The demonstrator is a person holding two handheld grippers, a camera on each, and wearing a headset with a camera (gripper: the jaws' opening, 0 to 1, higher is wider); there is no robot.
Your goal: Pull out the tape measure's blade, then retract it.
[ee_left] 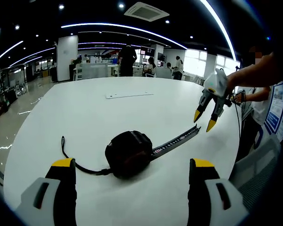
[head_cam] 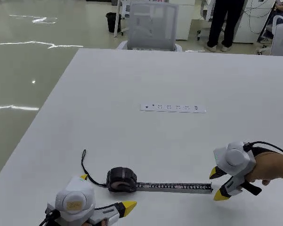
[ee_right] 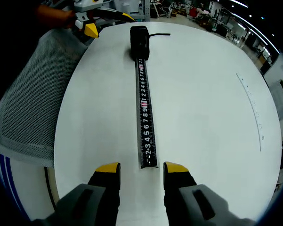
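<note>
In the head view, the one tape measure point(head_cam: 121, 179) lay close to the near edge of the white table point(head_cam: 179, 80), its black case toward the near left corner. Its single blade point(head_cam: 174, 187) lay flat and drawn out, the long axis running along that near edge toward the right. The left gripper point(head_cam: 107, 191) sat just beside the case, jaws spread and holding nothing. The right gripper point(head_cam: 217, 184) stood at the blade's far tip, jaws also released. A lone power strip point(head_cam: 173, 108) lay well apart, mid-table.

From the left gripper view, the case point(ee_left: 129, 153) sat straight ahead between the two wide-open jaws, not touched by either. One wrist strap point(ee_left: 73, 160) trailed off to its left, and the blade ran away toward the other gripper.

From the right gripper view, the blade point(ee_right: 146, 117) ran dead ahead along the jaws' own line to the case. Its end lay in the gap between the two parted tips, touching neither as far as I could tell.

I'd say the pull was done and the retract remained. The left gripper was nearer the case and the right was nearer the tip.
</note>
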